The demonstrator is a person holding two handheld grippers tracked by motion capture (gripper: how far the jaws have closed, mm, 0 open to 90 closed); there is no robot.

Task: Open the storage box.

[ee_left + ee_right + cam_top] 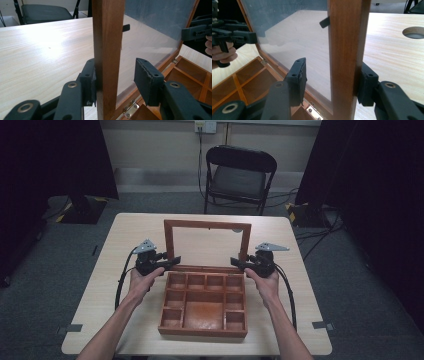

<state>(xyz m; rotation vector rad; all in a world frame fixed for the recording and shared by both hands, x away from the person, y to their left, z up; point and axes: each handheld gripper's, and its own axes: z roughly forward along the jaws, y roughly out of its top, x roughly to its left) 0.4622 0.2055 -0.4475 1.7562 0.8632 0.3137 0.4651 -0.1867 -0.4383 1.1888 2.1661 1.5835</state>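
High view: a wooden box (pixel 203 304) with small compartments sits in the middle of the pale worktop (pixel 125 240), its glazed lid (pixel 207 242) standing upright on the far edge. The left tongs (pixel 167 264) meet the lid's left post low down, near the hinge line, and the right tongs (pixel 239 264) meet the right post at the same height. A black chair (pixel 239 175) stands beyond the worktop.

Left gripper view: the left tongs (pixel 116 81) straddle the lid's wooden post (pixel 107 50). One jaw lies against the post; the other stands clear of it over the glass pane (pixel 150 37), so the tongs are part open and have no firm hold. A brass hinge (pixel 130 109) shows below, and the box's compartments to the right.

Right gripper view: the right tongs (pixel 332 81) bracket the opposite post (pixel 347 50) in the same way, one jaw touching the outer face, the other apart from it on the glass side. A hinge (pixel 314 111) sits at the base, and a round hole (pixel 413 32) pierces the worktop beyond.

Progress, as judged: the lid is fully raised and both tongs are placed on its frame. Clamping the posts and swinging the lid remain to be done
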